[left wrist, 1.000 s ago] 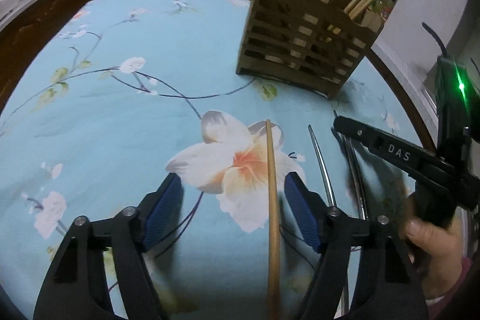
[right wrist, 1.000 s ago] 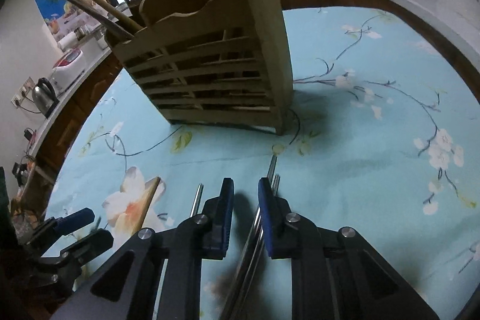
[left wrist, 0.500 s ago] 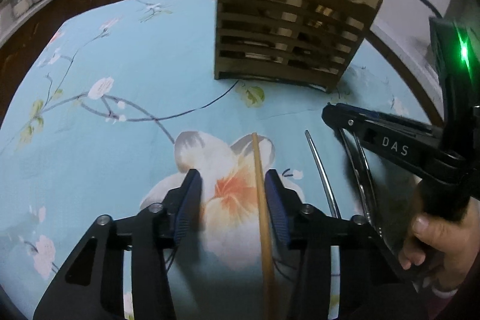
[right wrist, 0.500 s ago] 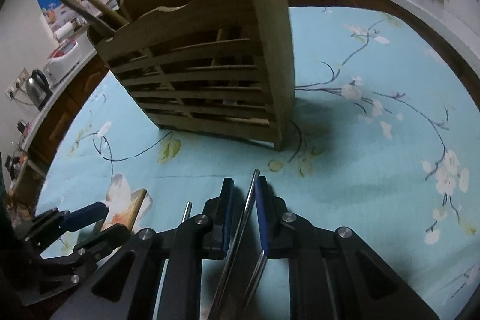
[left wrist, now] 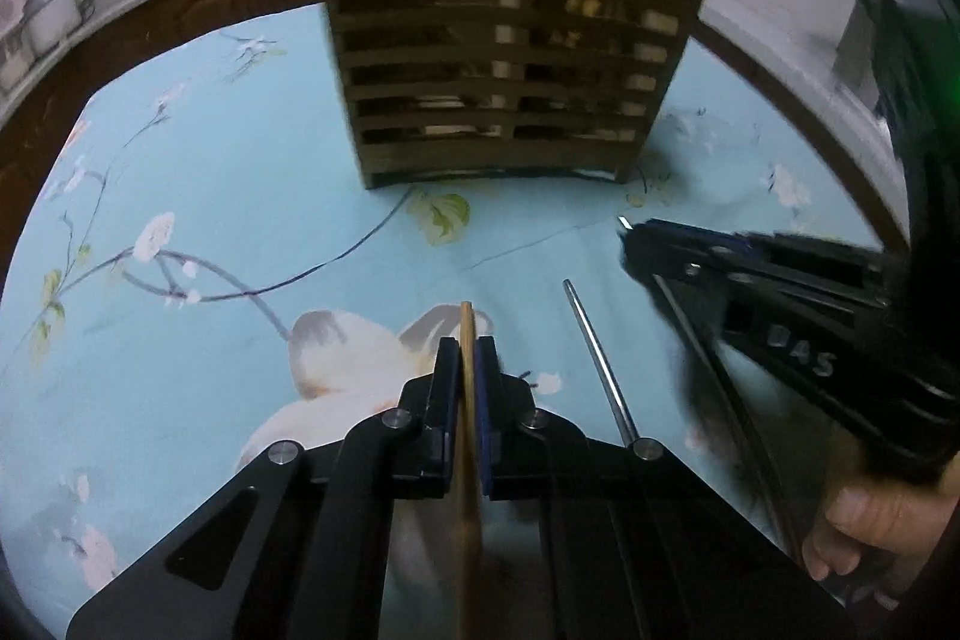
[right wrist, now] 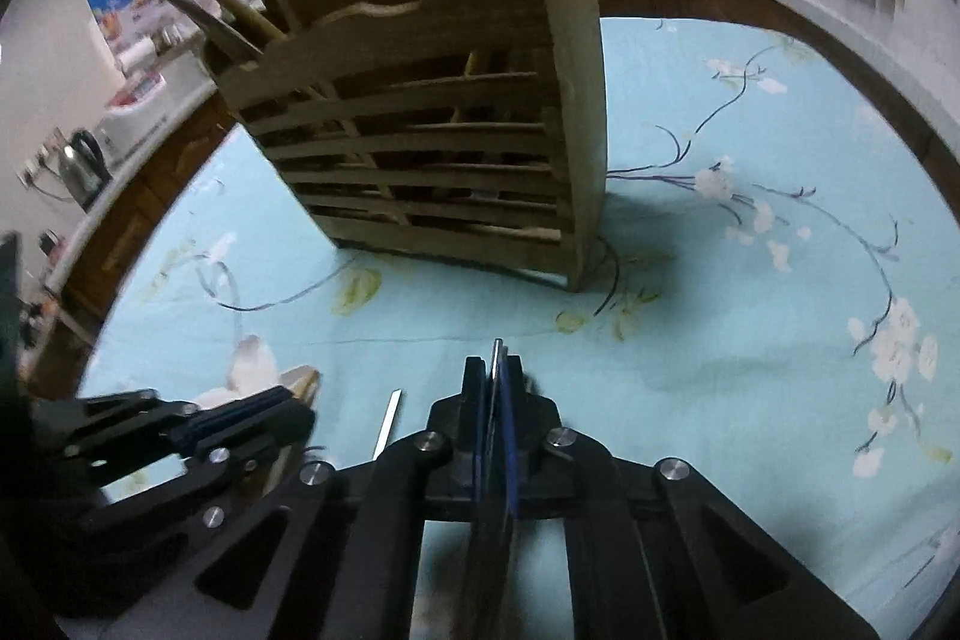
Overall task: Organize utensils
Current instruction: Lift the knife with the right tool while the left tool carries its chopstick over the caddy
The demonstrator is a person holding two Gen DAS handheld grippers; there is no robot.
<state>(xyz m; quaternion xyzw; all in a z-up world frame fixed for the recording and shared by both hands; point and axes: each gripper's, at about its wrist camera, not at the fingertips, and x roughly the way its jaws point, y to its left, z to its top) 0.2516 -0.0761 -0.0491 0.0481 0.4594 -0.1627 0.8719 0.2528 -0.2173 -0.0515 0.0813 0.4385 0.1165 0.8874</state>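
My left gripper (left wrist: 467, 361) is shut on a wooden utensil handle (left wrist: 468, 325) that lies between its blue pads, low over the cloth. My right gripper (right wrist: 493, 370) is shut on a thin metal utensil handle (right wrist: 495, 349); it also shows in the left wrist view (left wrist: 645, 235). A second metal handle (left wrist: 594, 358) lies on the cloth between the two grippers, also seen in the right wrist view (right wrist: 387, 421). The slatted wooden utensil holder (left wrist: 510, 94) stands ahead of both, with chopsticks (right wrist: 186, 4) and forks in it.
The table carries a light blue flowered cloth (left wrist: 210, 196) with a dark wooden rim (left wrist: 150, 22). A kitchen counter with a kettle (right wrist: 81, 163) and jars runs behind. A hand (left wrist: 870, 526) holds the right gripper.
Both grippers have closed: the left on the wooden handle, the right on the metal handle. Both have moved closer to the holder.
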